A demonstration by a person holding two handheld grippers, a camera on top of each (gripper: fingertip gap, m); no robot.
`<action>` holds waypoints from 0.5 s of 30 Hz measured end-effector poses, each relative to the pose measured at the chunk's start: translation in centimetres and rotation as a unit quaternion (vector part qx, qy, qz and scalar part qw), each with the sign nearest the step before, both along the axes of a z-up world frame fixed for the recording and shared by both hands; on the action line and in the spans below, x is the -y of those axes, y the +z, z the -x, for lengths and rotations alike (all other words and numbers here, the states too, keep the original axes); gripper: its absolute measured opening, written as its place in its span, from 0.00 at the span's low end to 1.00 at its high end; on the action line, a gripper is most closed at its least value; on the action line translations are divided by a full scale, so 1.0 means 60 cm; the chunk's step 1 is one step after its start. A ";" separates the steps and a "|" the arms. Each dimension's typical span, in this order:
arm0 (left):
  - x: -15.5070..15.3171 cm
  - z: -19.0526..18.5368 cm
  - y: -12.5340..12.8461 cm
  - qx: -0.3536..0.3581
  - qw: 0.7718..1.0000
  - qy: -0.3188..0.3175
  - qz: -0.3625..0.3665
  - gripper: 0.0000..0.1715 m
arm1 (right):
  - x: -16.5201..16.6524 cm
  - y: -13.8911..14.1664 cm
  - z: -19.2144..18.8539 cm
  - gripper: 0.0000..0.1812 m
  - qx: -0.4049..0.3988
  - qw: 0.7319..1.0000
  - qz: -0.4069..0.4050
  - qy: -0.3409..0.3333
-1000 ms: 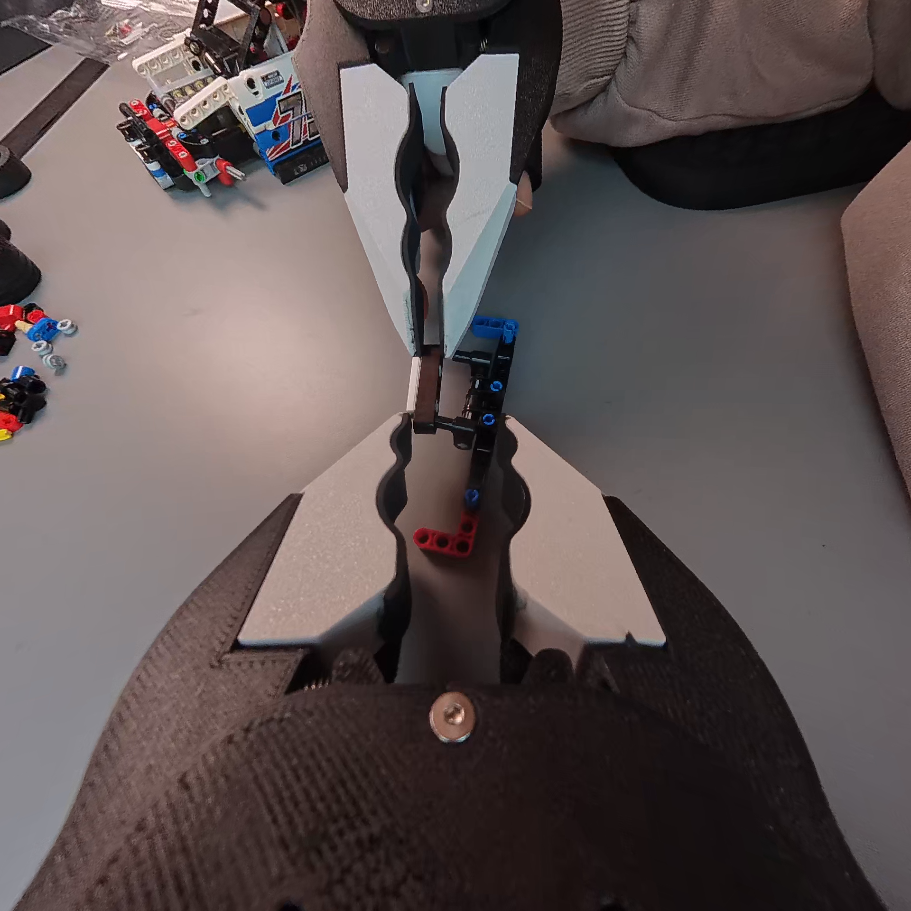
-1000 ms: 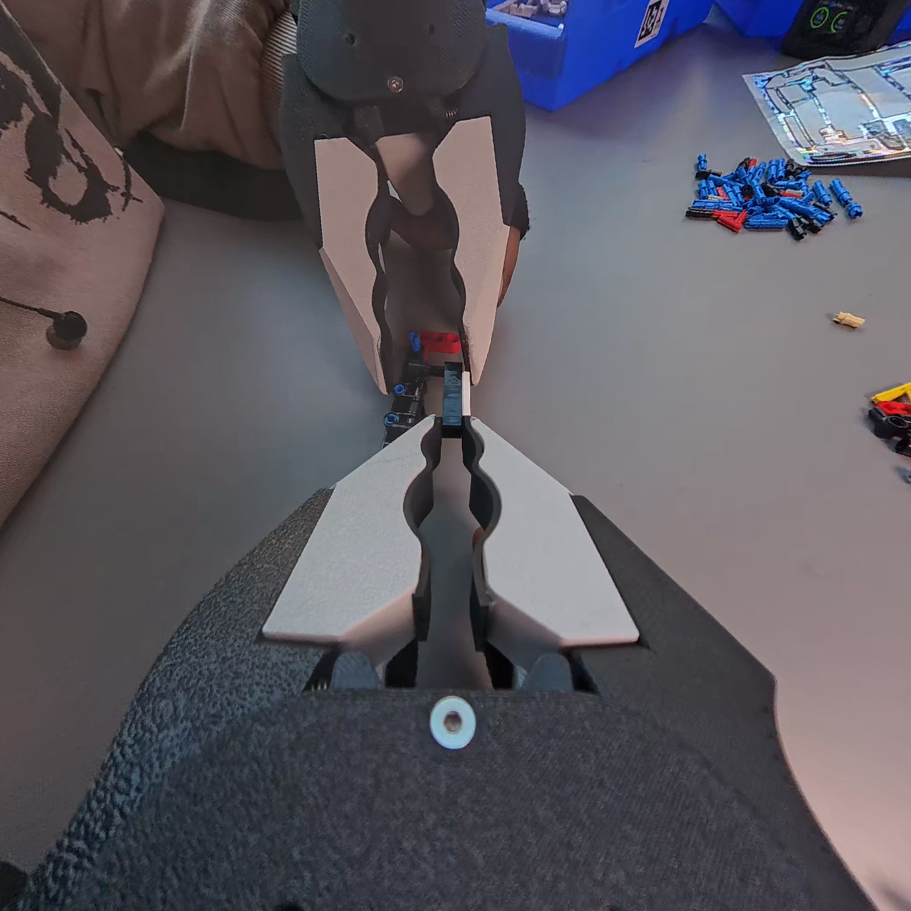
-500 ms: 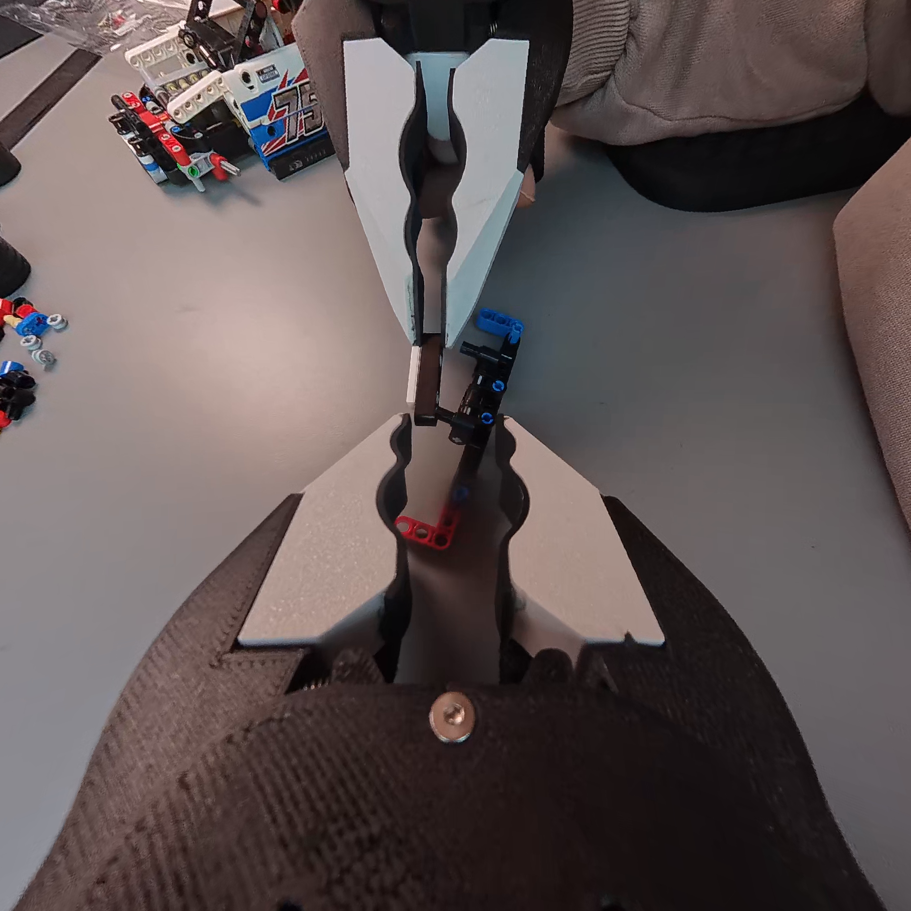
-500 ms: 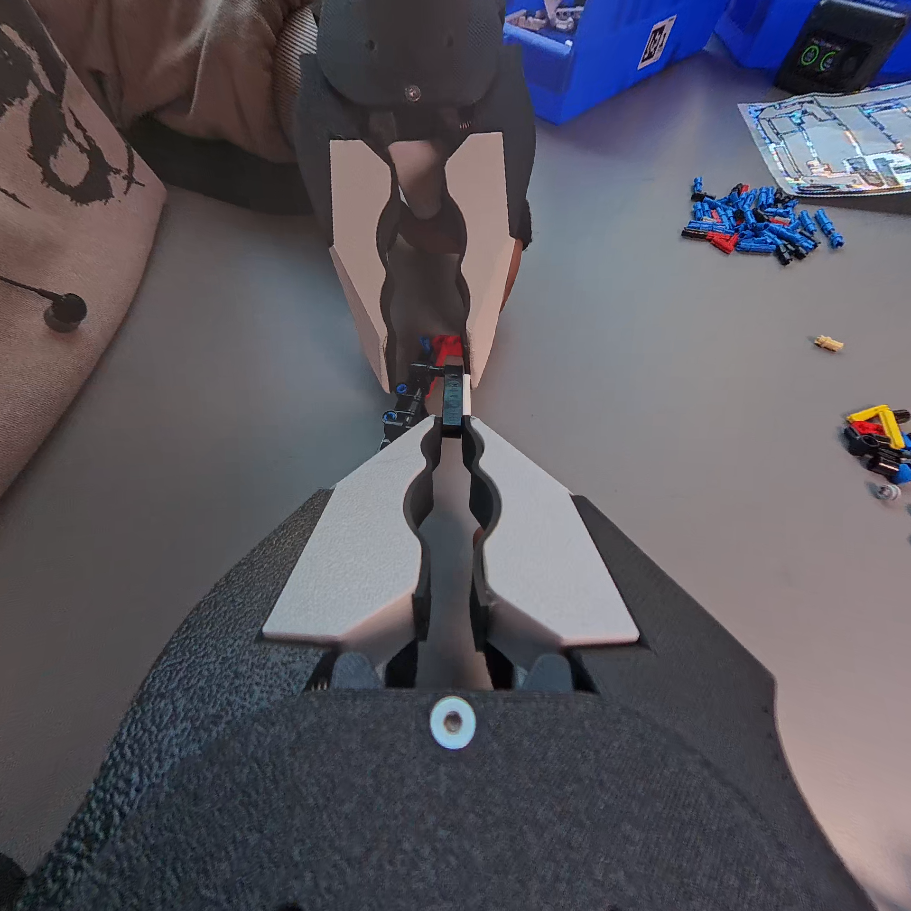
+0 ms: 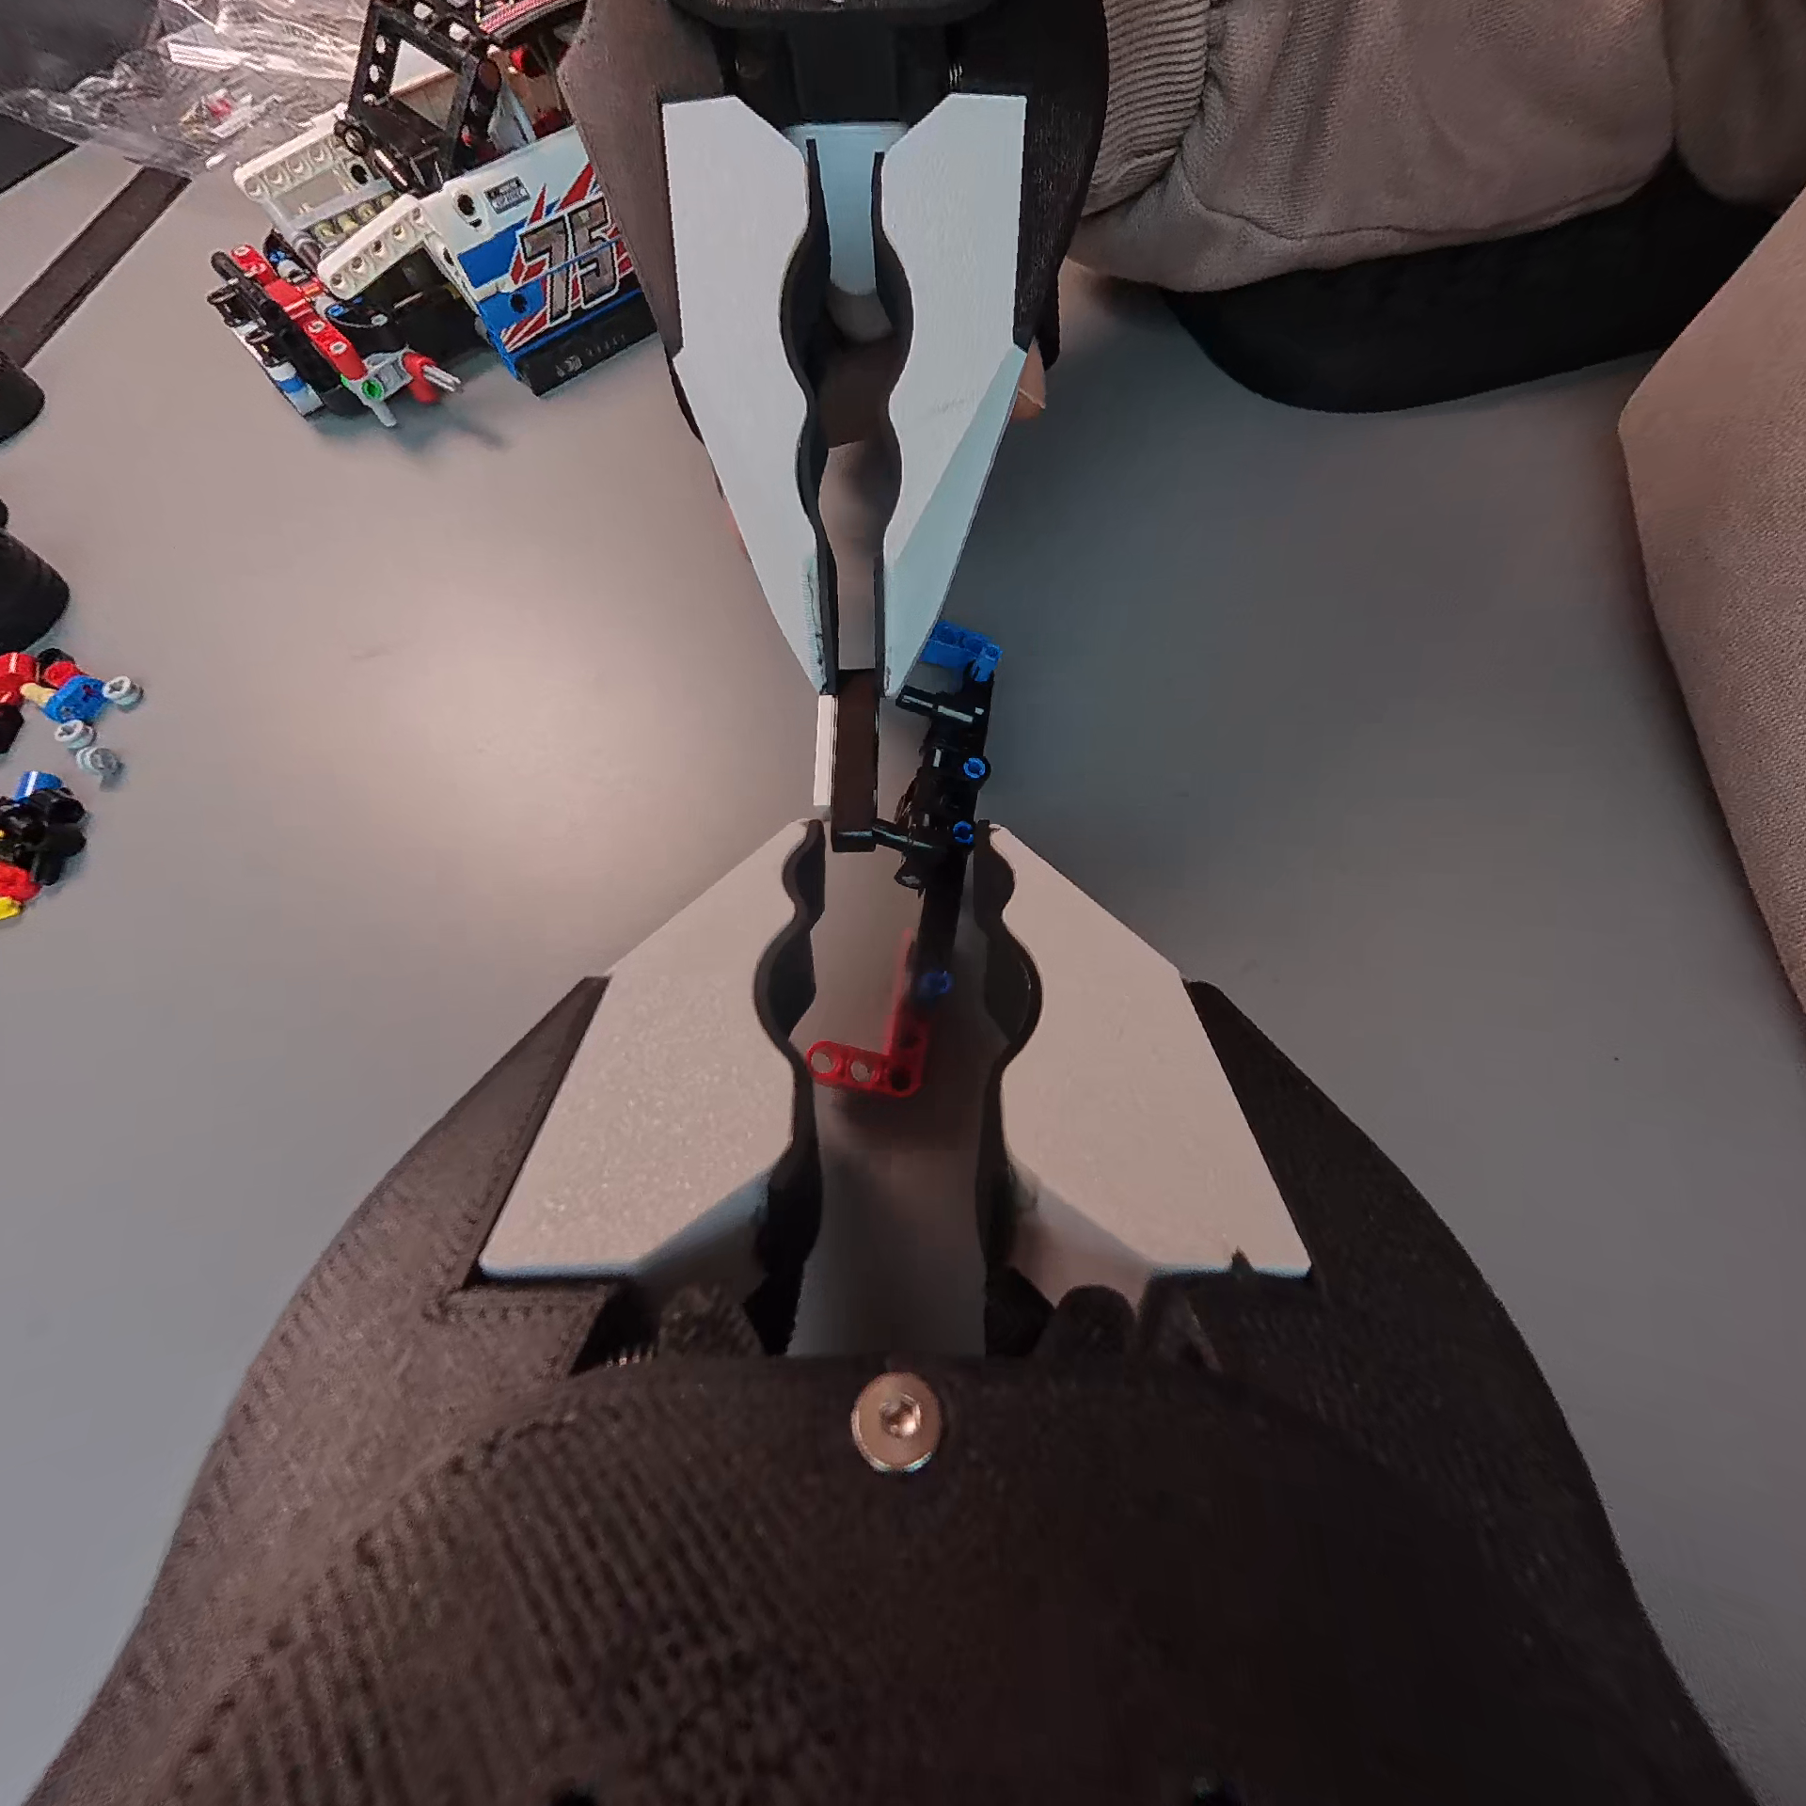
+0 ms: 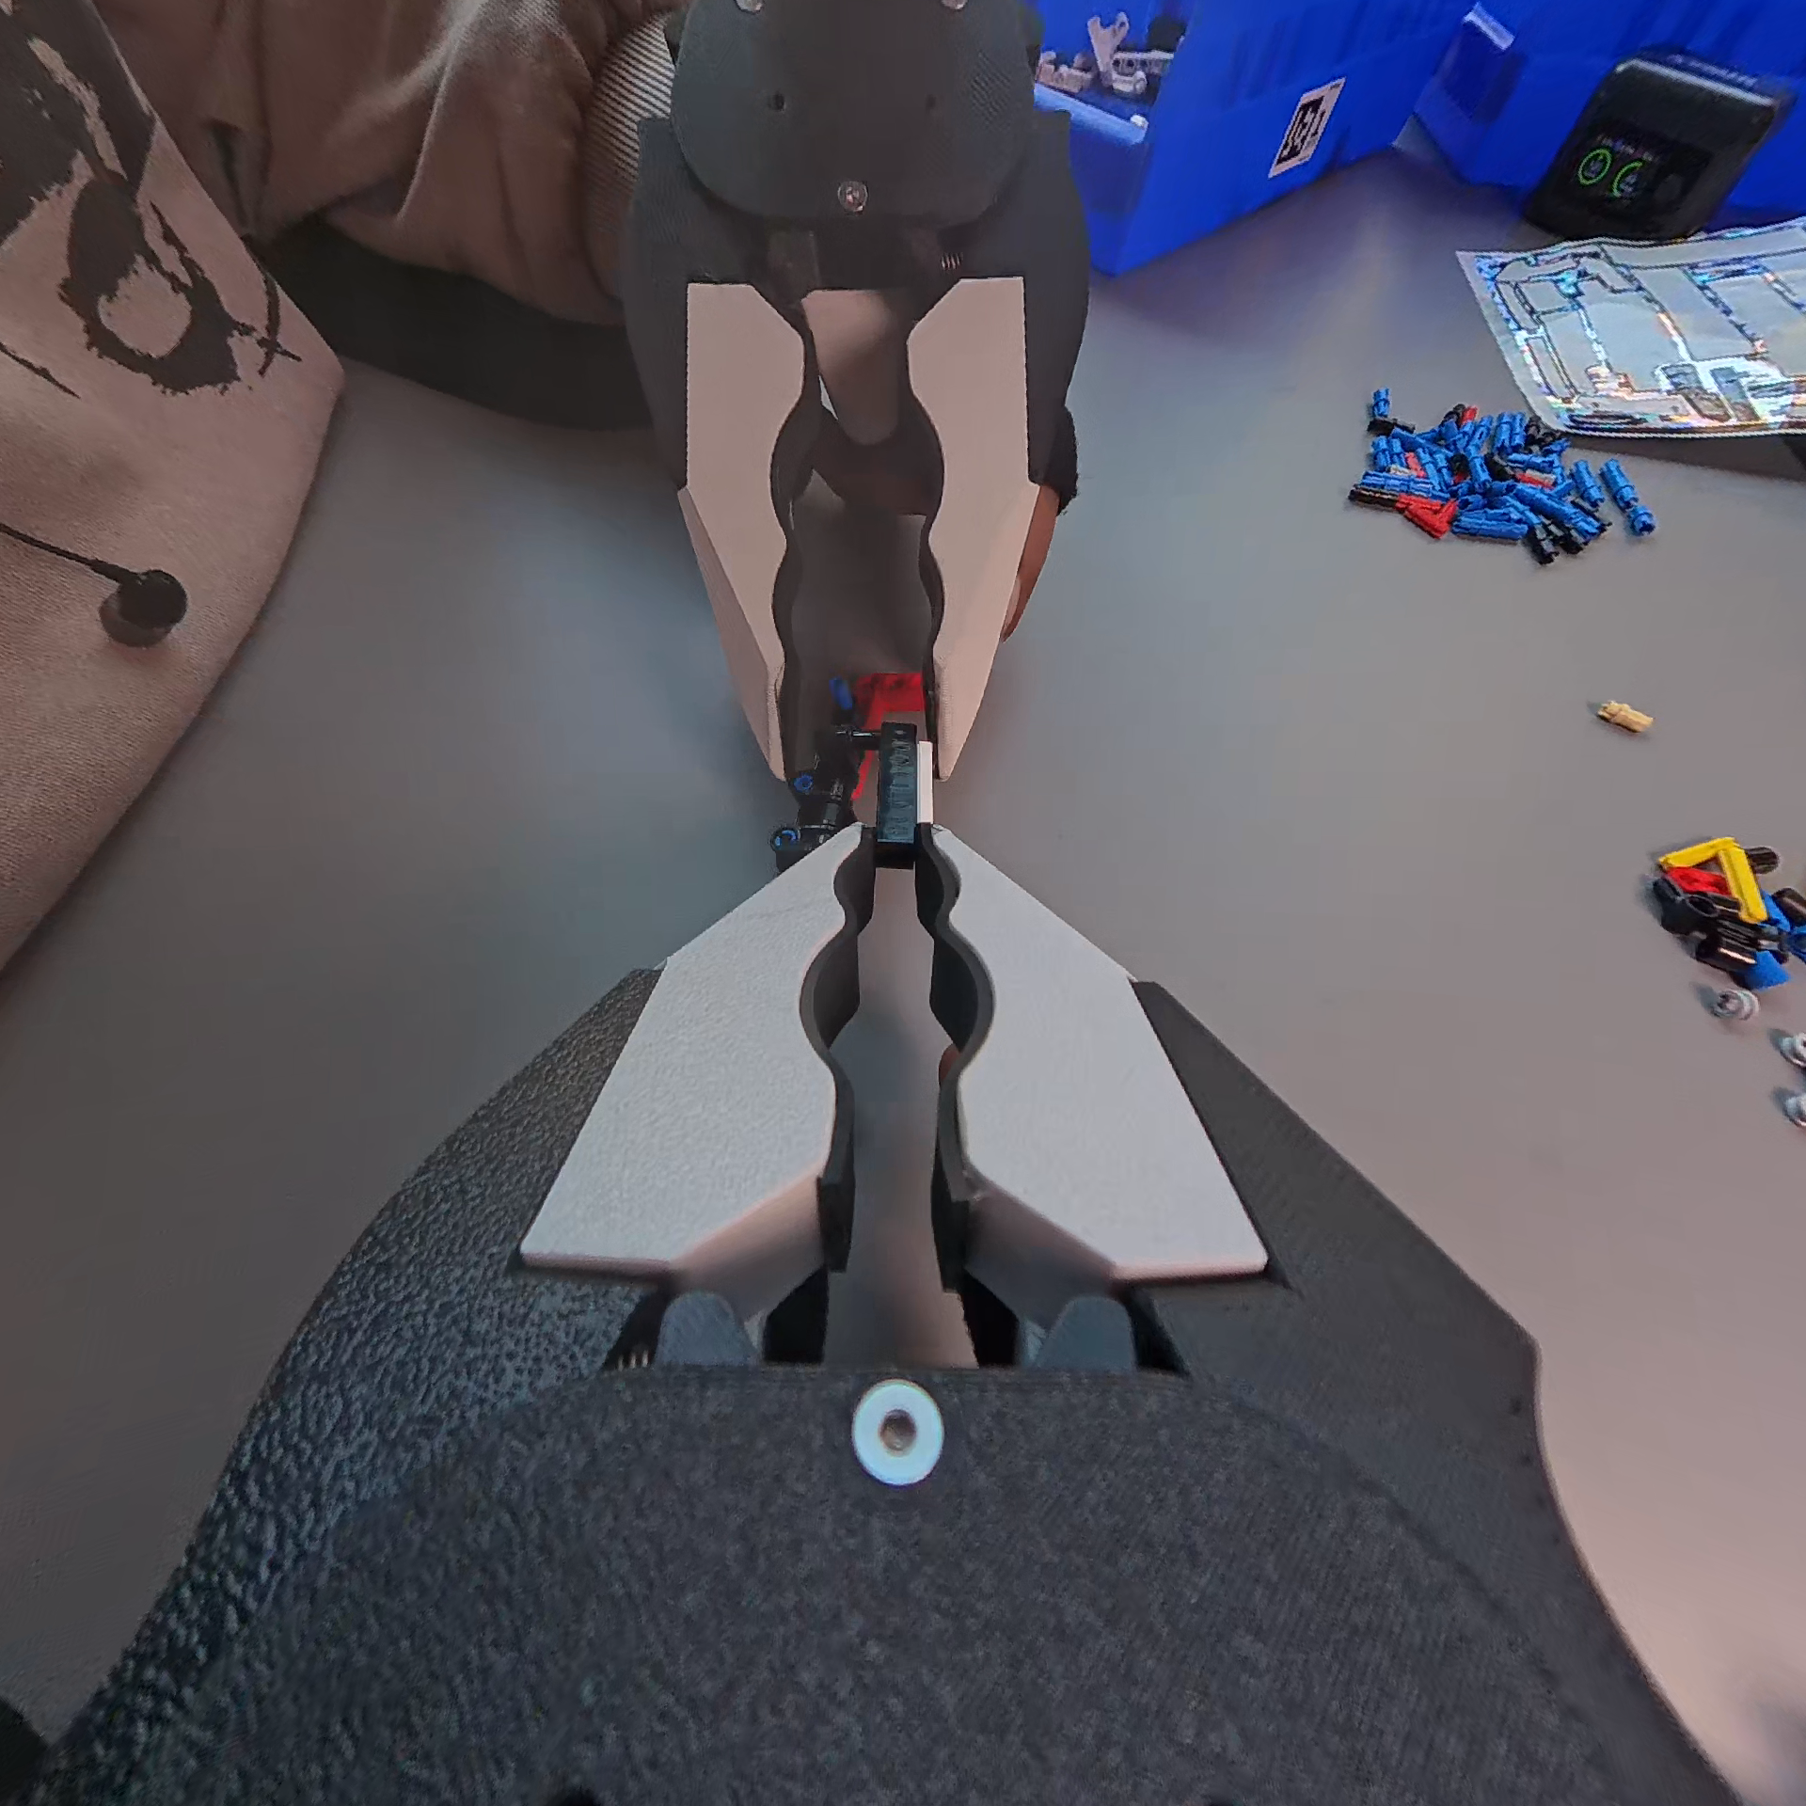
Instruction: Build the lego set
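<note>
My left gripper (image 5: pixel 899 831) is shut on a thin black beam assembly (image 5: pixel 943 782) with blue pins. A red L-piece (image 5: pixel 865 1063) sits at the assembly's near end and a blue piece (image 5: pixel 963 647) at its far end. The assembly lies against the right finger, just above the grey table. My right gripper (image 6: pixel 894 831) faces it, shut on a flat black piece with a white edge (image 6: pixel 897 792). That piece (image 5: pixel 852 762) sits on a black pin sticking sideways out of the assembly. In the right wrist view the left gripper (image 6: pixel 862 774) brackets both the piece and the assembly (image 6: pixel 826 782).
A partly built white, blue and red truck (image 5: pixel 508 264) stands at the far left, with loose small parts (image 5: pixel 49 762) nearer. In the right wrist view a pile of blue pins (image 6: pixel 1495 484), an instruction sheet (image 6: pixel 1652 332), blue bins (image 6: pixel 1222 127) and small parts (image 6: pixel 1720 909) lie to the right. A person's sleeve (image 5: pixel 1368 147) rests close behind. Left and right tips are no more than a few centimetres apart. My left tips are roughly 5 cm from the red L-piece (image 5: pixel 865 1063).
Both grippers keep their grips and have shifted slightly together. The red end of the assembly has swung a little to the left between my left fingers.
</note>
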State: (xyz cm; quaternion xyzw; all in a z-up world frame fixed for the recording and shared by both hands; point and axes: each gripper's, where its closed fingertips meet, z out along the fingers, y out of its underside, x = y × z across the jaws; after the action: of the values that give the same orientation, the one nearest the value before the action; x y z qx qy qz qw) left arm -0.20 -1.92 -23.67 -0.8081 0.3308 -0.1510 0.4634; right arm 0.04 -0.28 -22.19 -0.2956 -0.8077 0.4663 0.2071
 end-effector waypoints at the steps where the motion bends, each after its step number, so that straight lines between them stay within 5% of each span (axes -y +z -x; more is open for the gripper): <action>1: 0.000 -0.001 0.000 -0.001 1.000 -0.001 0.000 0.15 | 0.000 0.001 0.000 0.03 -0.003 1.000 -0.004 0.000; 15: 0.002 0.001 0.003 0.012 1.000 0.003 0.008 0.19 | 0.002 0.002 0.001 0.03 -0.031 0.998 -0.053 0.003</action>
State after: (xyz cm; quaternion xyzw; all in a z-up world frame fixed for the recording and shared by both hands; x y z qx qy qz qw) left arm -0.29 -2.06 -23.48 -0.8109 0.3221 -0.1617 0.4610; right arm -0.01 -0.41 -22.07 -0.2671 -0.8253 0.4321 0.2467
